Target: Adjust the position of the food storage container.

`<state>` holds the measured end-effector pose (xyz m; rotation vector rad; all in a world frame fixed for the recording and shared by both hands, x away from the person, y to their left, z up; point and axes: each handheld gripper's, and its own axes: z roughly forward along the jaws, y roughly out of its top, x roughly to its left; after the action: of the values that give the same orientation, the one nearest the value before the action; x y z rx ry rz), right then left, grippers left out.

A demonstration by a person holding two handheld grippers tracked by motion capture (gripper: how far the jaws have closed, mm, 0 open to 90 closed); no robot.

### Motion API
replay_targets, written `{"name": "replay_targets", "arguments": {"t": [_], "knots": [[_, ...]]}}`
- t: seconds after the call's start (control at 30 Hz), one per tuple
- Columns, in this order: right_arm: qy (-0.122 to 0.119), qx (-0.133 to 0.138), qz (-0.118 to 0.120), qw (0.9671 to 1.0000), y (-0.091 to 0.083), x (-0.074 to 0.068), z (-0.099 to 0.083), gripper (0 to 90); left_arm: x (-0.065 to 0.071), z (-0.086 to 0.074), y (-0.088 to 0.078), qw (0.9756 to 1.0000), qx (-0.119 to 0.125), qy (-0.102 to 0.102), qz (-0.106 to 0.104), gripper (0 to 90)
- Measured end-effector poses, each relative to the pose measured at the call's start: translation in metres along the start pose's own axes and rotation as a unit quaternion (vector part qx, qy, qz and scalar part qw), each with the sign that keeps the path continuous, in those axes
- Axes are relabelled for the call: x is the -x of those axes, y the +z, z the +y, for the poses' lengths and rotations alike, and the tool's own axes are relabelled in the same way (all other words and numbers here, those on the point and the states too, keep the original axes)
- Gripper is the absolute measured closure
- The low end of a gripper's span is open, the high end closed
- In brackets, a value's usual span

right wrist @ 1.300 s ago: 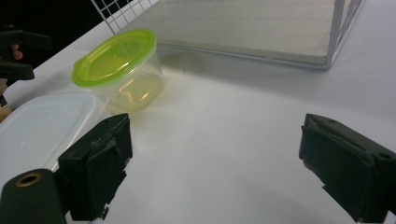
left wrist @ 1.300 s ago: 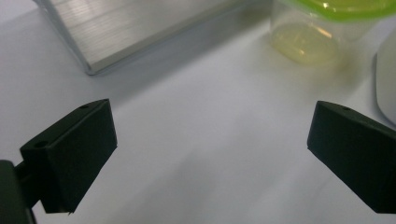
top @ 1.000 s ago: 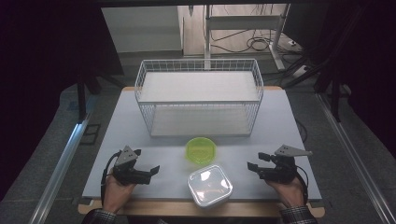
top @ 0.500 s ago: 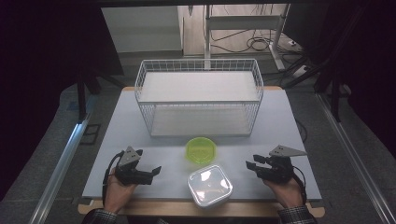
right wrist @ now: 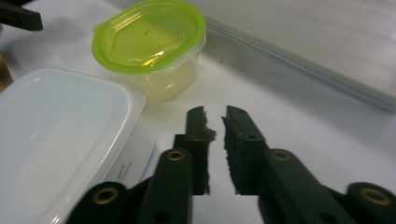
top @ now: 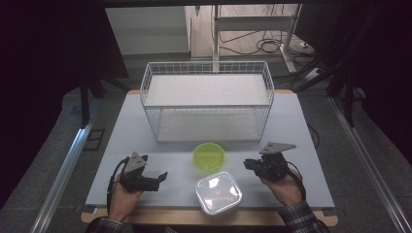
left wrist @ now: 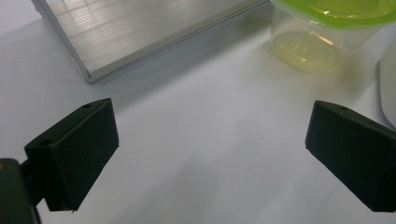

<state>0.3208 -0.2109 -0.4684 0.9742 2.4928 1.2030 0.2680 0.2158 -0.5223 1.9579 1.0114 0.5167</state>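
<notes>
Seen from above: round clear plastic tub with lime-green lid (top: 210,156) at table centre, square clear white-lidded plastic box (top: 218,192) at its six o'clock, left gripper (top: 154,180) spread wide at eight o'clock, right gripper (top: 248,165) just pressed together, empty, at three o'clock.

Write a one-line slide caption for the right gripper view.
Right claw, shut and empty, points at a green-lidded round container beside a white-lidded square container.

text: small dark print on side wall of the white-lidded container (right wrist: 133,170) | place: about 8 o'clock in right gripper view | legibility: too small and blurred to read | other readable text, brands, numbers: none
</notes>
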Motion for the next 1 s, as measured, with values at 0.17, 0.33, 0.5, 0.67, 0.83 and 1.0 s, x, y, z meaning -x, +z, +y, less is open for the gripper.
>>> {"name": "replay_targets", "arguments": {"t": [0.17,0.33,0.5,0.67,0.83,1.0], "knots": [[0.000,0.007,0.029,0.9995,0.018,-0.006,0.025,89.9,0.001,0.000,0.000,1.0000,0.002,0.001,0.001,2.3],[-0.017,0.001,0.053,0.9985,0.038,-0.019,0.047,89.8,0.001,0.000,-0.001,1.0000,0.001,0.004,0.003,2.3],[-0.056,-0.018,0.080,0.9951,0.069,-0.041,0.073,89.7,0.000,0.000,-0.001,1.0000,-0.001,0.002,0.006,2.5],[-0.072,-0.030,0.090,0.9929,0.091,-0.051,0.084,89.8,0.000,0.000,0.000,1.0000,-0.004,0.003,0.003,2.5],[-0.092,-0.046,0.099,0.9898,0.110,-0.058,0.093,89.8,0.001,0.000,0.002,0.9999,-0.009,0.008,0.002,2.7],[-0.118,-0.068,0.106,0.9850,0.127,-0.068,0.099,89.8,0.002,0.000,0.002,0.9999,-0.011,0.011,0.002,2.8]]}}
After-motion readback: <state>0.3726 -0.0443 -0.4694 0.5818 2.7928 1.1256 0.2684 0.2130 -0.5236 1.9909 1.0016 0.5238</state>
